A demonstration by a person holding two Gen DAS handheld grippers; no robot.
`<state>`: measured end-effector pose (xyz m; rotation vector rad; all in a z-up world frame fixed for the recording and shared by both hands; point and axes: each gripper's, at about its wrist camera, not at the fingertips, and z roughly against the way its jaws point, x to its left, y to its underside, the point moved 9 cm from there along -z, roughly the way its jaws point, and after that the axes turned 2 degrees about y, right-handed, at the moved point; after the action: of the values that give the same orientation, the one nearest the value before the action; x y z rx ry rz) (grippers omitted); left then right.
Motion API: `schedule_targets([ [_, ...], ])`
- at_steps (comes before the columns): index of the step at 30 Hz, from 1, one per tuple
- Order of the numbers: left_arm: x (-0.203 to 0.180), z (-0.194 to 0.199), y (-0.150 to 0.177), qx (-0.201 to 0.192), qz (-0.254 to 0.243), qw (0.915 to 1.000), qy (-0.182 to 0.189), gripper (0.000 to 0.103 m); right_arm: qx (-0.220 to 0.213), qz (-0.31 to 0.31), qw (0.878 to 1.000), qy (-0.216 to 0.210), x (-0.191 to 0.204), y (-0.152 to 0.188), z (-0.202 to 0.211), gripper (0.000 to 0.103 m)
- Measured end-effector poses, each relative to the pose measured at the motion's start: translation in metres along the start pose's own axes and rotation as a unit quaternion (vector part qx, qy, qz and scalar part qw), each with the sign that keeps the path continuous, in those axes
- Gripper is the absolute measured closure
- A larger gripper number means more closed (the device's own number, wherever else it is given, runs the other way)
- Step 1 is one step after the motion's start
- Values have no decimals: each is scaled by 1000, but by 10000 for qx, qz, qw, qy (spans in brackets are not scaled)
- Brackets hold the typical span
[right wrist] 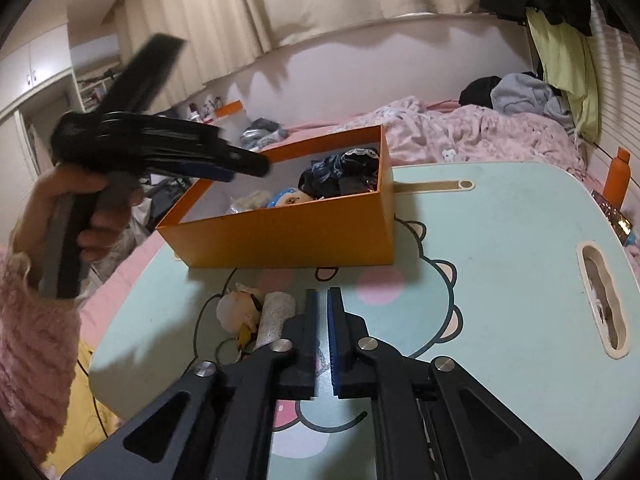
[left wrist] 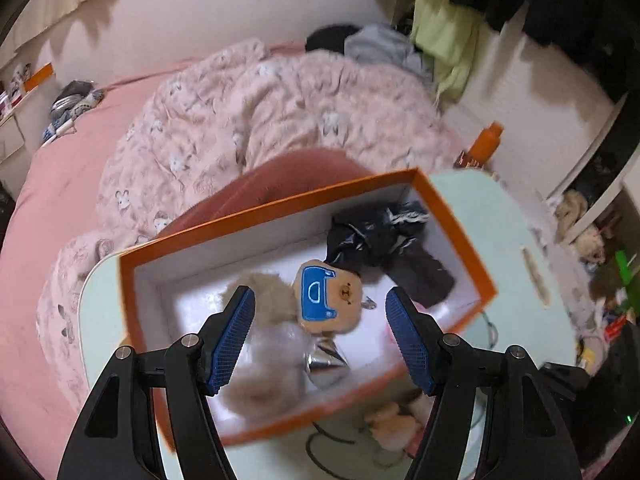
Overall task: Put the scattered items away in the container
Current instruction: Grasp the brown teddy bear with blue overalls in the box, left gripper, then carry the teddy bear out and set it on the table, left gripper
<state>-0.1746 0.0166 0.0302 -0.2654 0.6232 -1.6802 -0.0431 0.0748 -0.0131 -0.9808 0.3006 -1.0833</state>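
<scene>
The orange cardboard box (right wrist: 288, 236), rectangular with a white lining, sits on the far left part of a mint-green table (right wrist: 500, 240) whose smooth top carries a printed cartoon animal with pink cheeks. Inside the box lie a crumpled dark cloth (left wrist: 384, 240) with a slight sheen at its far end, a tan plush bear charm (left wrist: 332, 300) with a blue stitched patch, a fluffy beige pompom (left wrist: 260, 292) and a shiny silver cone-like piece (left wrist: 326, 360). Outside the box, on the table just in front of its near wall, rest a pale soft toy (right wrist: 236, 308) and a speckled grey cylinder (right wrist: 276, 312), touching each other, with a thin cord looped beside them.

The left gripper (left wrist: 320, 300) hovers above the open box with its blue ribbed pads well apart and nothing between them; the view is blurred. A hand in a fuzzy pink sleeve (right wrist: 32, 352) grips its handle. The right gripper (right wrist: 323, 292) points down at the table just right of the grey cylinder; its jaws are all but closed, a thin gap showing, with nothing held.

Behind the table spreads a bed with a quilted pink blanket (left wrist: 240, 120), and an orange bottle (right wrist: 618, 176) stands at the table's far right edge.
</scene>
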Motion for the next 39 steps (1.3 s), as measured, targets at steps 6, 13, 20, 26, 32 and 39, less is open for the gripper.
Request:
schedule_targets([
  [6,-13,-36,1,475,-182,9985,-224,35,-45,-75,10000,-28,-2,-2,1,73],
  [13,-10,-73,12,942,-329,9942,-396,52,-28,-131,9999,-61,-3,-1,2,73],
  [20,-10,-52,7,624,-232,9978,-27,55,-14,-176,9998,-76,-4,-1,3,71],
  [26,-29,33,-5,-520,-185,9963,658,55,-2,-207,9998,-77,-5,0,3,70],
  [32,-38,89,34,-1232,-323,9872,964,54,3,-213,9997,-77,-5,1,3,67],
  [39,8,79,101,-1443,471,9872,484,54,47,-220,9997,-69,-5,2,1,67],
])
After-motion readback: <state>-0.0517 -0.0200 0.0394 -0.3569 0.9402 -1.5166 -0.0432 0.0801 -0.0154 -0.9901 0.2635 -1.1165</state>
